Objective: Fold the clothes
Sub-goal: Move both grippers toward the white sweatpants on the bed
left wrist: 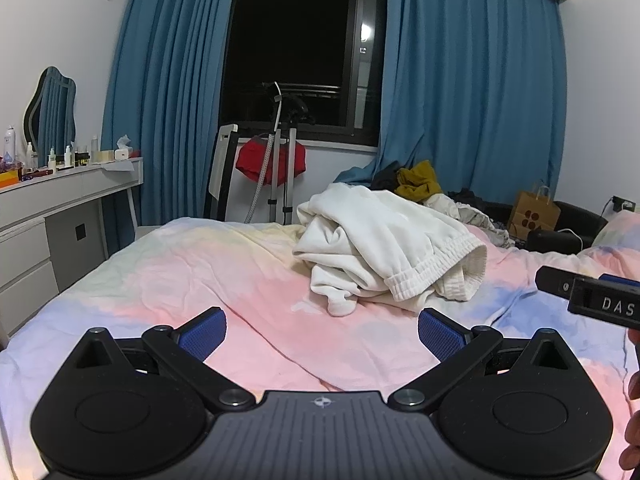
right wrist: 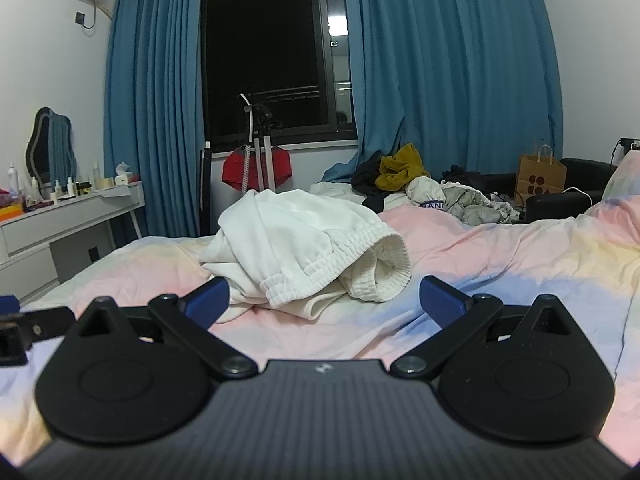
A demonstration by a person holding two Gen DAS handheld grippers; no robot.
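A crumpled white garment (left wrist: 384,248) with a ribbed elastic band lies heaped on the pastel bedspread (left wrist: 200,272), a little beyond both grippers. My left gripper (left wrist: 322,332) is open, blue pads wide apart, with only bedding between them. The garment (right wrist: 304,240) fills the middle of the right wrist view, just past my right gripper (right wrist: 324,300), which is open too, its left pad close to the cloth's near edge. The right gripper's finger (left wrist: 592,292) shows at the right edge of the left wrist view, and the left gripper's finger (right wrist: 16,320) at the left edge of the right wrist view.
More clothes, mustard and dark (left wrist: 416,182), are piled at the bed's far side under blue curtains (left wrist: 460,80). A white dresser (left wrist: 60,208) with bottles stands on the left. A garment steamer (left wrist: 280,160), a red cloth, a paper bag (left wrist: 534,212) and a dark seat (left wrist: 568,228) lie beyond.
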